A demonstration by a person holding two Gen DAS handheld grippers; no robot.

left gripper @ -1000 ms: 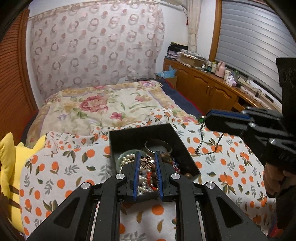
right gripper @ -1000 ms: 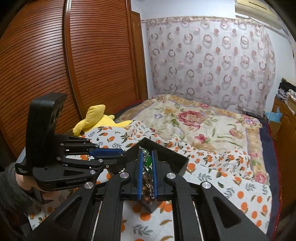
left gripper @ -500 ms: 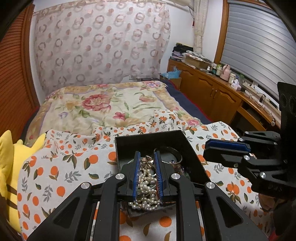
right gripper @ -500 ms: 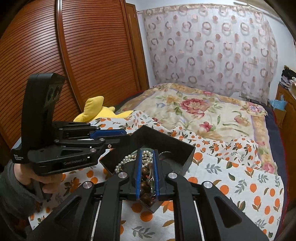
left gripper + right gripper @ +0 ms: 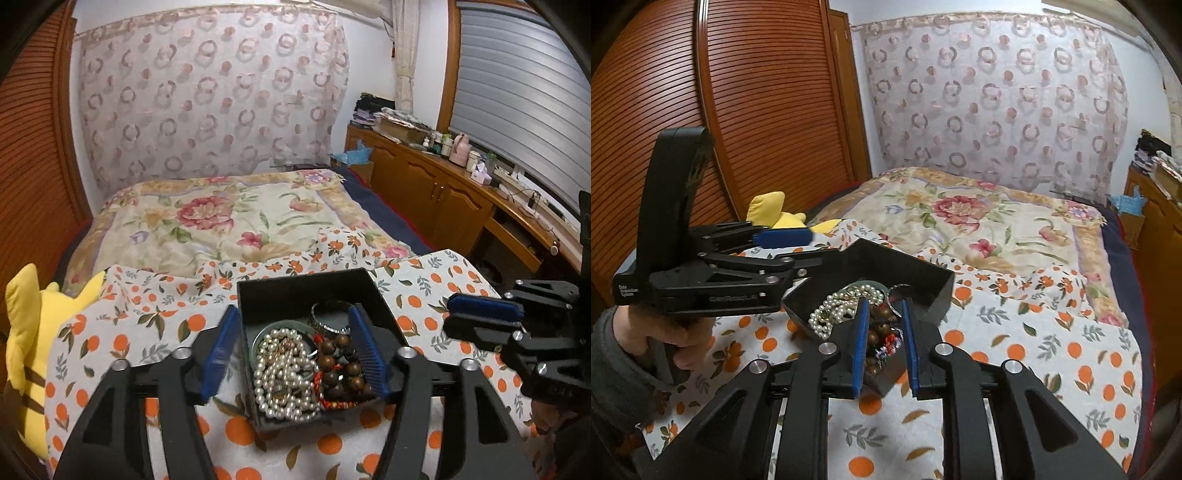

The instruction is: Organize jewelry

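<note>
A black open-topped box (image 5: 306, 291) sits on an orange-print cloth (image 5: 122, 332) spread over the near end of the bed. Inside it lies a heap of jewelry: a white pearl necklace (image 5: 284, 376) piled on the left over a pale green bangle (image 5: 258, 336), a brown wooden bead bracelet (image 5: 341, 363) on the right with red cord beneath it, and a silver bangle (image 5: 327, 319) toward the back.

The left gripper (image 5: 293, 354) is spread wide and grips nothing; its left finger is outside the box's left wall, its right finger over the box's right side above the wooden beads. The right gripper (image 5: 884, 339) is partly parted and empty, its blue pads either side of the box's near corner with the beads showing between them. In the left wrist view its blue-padded tip (image 5: 484, 308) is just right of the box, apart from the wall.

The box's back half is bare floor. Cloth lies open on both sides of the box. A yellow plush toy (image 5: 29, 332) lies at the cloth's left edge against the slatted wardrobe door (image 5: 757, 110); a floral quilt (image 5: 221, 218) stretches beyond, and a wooden cabinet (image 5: 443, 199) runs along the right.
</note>
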